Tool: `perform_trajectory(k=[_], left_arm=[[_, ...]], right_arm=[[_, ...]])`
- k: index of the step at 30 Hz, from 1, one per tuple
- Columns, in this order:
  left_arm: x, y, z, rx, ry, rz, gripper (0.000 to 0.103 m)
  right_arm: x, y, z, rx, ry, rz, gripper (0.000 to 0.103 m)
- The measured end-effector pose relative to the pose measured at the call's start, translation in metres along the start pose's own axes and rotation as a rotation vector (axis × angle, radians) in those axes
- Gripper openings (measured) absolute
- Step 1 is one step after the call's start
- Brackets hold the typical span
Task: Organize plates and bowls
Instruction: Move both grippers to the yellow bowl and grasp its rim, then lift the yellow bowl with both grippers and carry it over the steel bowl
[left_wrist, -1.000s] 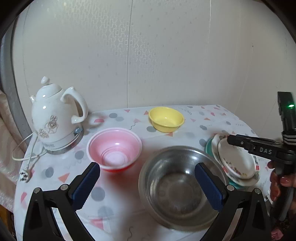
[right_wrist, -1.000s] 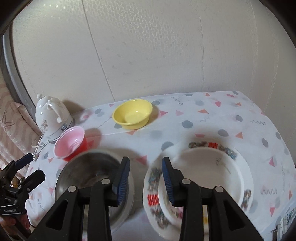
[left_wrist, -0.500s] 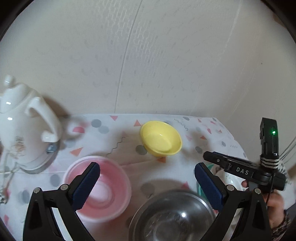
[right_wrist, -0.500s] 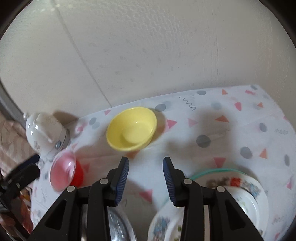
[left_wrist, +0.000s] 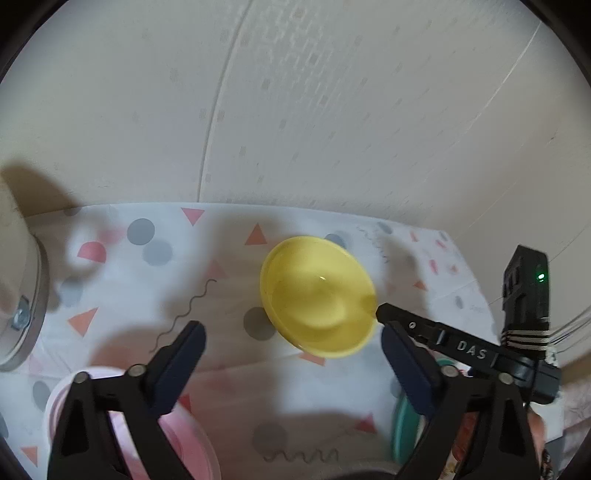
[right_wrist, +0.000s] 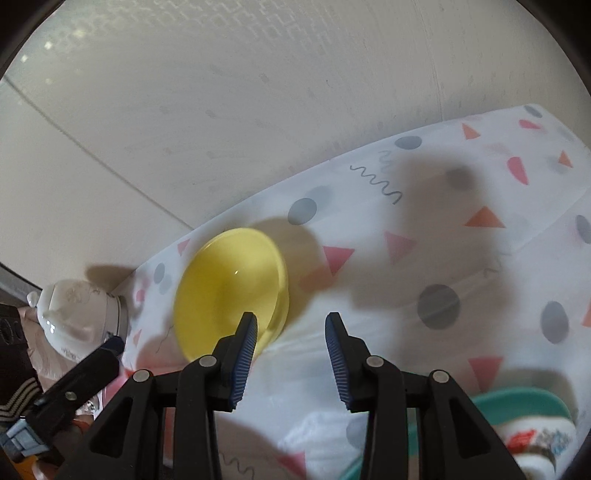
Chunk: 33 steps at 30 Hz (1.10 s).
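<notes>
A yellow bowl sits on the patterned tablecloth near the wall; it also shows in the right wrist view. My left gripper is open and empty, just short of the bowl. My right gripper is open and empty, its left finger in front of the bowl's right rim; it shows in the left wrist view at that rim. A pink bowl lies under my left gripper's left finger. A teal-rimmed plate stack sits at the lower right.
A white kettle on its base stands at the table's left end. The wall runs close behind the yellow bowl. The table's right edge is near the right gripper.
Both grippers have moved forward toward the yellow bowl, which now looms large. The steel bowl has dropped out of view, and the plates and pink bowl have slid to the frame edges.
</notes>
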<state>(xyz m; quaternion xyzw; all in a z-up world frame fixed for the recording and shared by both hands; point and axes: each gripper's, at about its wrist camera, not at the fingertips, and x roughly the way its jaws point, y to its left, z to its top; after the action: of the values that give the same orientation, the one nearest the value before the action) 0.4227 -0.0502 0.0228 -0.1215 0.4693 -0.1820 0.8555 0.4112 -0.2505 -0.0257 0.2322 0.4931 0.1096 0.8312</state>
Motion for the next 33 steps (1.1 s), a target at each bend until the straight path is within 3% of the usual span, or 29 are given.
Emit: perform_trajectory(k=[5, 9, 11, 18, 23, 33], left_arm=[[0.023, 0.000, 0.003, -0.031, 0.058, -0.004, 0.073], [0.037, -0.010, 0.002, 0.010, 0.084, 0.010, 0.062], [0.043, -0.012, 0.001, 0.022, 0.092, 0.021, 0.049], [0.060, -0.005, 0.000, -0.017, 0.127, 0.026, 0.040], [0.065, -0.002, 0.000, -0.026, 0.149, 0.015, 0.023], [0.044, -0.006, -0.009, 0.001, 0.103, 0.023, 0.019]], right_arm=[[0.012, -0.005, 0.003, 0.015, 0.014, 0.041, 0.033], [0.016, -0.008, 0.004, 0.013, 0.021, 0.068, 0.027], [0.015, -0.008, 0.003, 0.005, 0.019, 0.078, 0.024], [0.016, -0.006, -0.001, -0.016, 0.010, 0.080, 0.018], [0.016, -0.003, -0.005, -0.040, 0.008, 0.078, 0.013], [-0.012, 0.001, -0.016, -0.075, -0.027, 0.081, 0.013]])
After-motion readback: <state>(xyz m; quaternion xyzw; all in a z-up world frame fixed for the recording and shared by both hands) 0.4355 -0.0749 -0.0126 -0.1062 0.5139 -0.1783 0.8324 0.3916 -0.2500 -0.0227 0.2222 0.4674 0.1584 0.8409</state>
